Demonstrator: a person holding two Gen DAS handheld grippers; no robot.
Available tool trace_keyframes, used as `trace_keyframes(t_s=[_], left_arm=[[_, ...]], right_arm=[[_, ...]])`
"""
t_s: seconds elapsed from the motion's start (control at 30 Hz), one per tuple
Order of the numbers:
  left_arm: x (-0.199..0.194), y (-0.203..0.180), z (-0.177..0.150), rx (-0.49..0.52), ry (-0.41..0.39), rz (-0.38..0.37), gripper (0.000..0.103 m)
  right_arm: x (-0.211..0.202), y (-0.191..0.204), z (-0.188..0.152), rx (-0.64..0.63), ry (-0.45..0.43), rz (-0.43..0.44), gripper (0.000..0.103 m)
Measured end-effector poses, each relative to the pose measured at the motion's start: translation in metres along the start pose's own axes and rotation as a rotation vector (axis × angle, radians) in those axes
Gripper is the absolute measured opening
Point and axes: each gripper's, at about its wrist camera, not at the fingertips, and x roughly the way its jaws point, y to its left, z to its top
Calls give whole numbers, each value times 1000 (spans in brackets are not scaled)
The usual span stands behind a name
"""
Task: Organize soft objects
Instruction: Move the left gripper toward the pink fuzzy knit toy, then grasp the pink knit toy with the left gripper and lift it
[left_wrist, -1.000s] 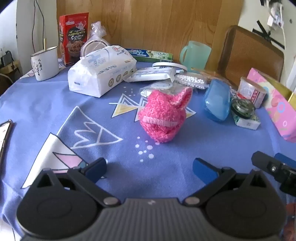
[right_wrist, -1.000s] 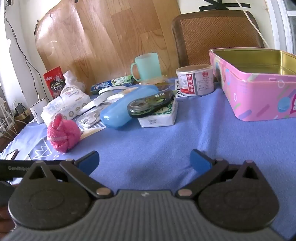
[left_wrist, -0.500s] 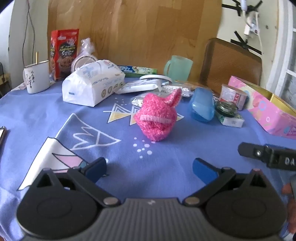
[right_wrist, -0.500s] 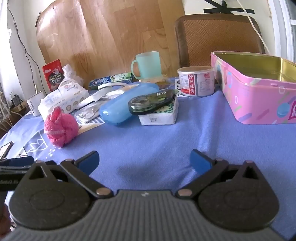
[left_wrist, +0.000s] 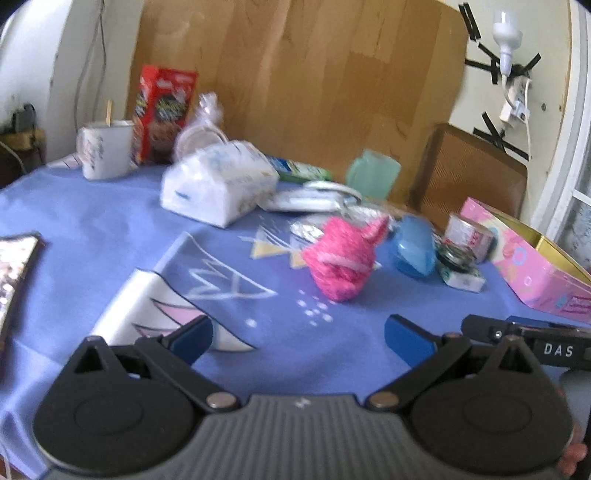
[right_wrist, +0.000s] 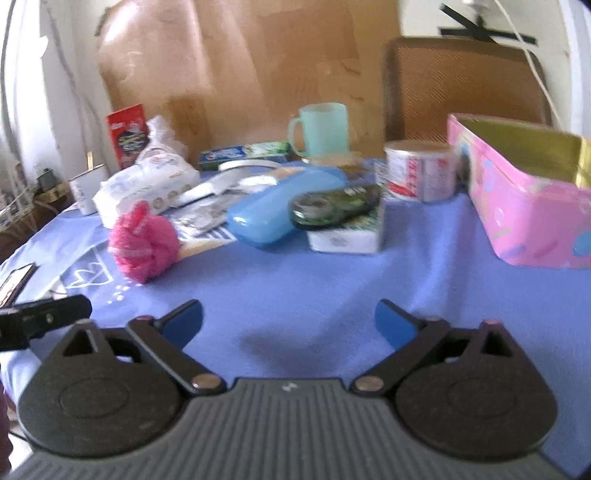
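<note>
Trouble may come if either wide-open, empty hand-held gripper (left_wrist: 297, 334) (right_wrist: 288, 321) knocks the blue case (right_wrist: 280, 206) just beside the pink yarn toy (left_wrist: 343, 258), which sits, blurry, mid-counter (left_wrist: 92, 229).

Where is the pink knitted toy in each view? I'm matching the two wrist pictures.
Left wrist: pink knitted toy right of centre, on the blue cloth, ahead of the open gripper.
Right wrist: pink knitted toy at left, mid-height.
Shared landmark: blue case, just to the toy's right in both.
</note>
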Motion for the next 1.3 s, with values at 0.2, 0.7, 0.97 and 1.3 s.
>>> trace_keyframes(t_s=[0.2,0.7,0.97,1.3], left_arm=[[-3,24,18,-57,-3,-8,99],[66,14,61,-118,123,-243,76],[64,-10,58,-111,154,-272,55],[66,-145,85,88,127,-486,55]], right_arm=[[0,30,8,-168,-34,84,75],[54,89,29,-426,26,245,73],[58,78,32,-333,20,282,48],[-21,-10,39,-253,-218,1,48]])
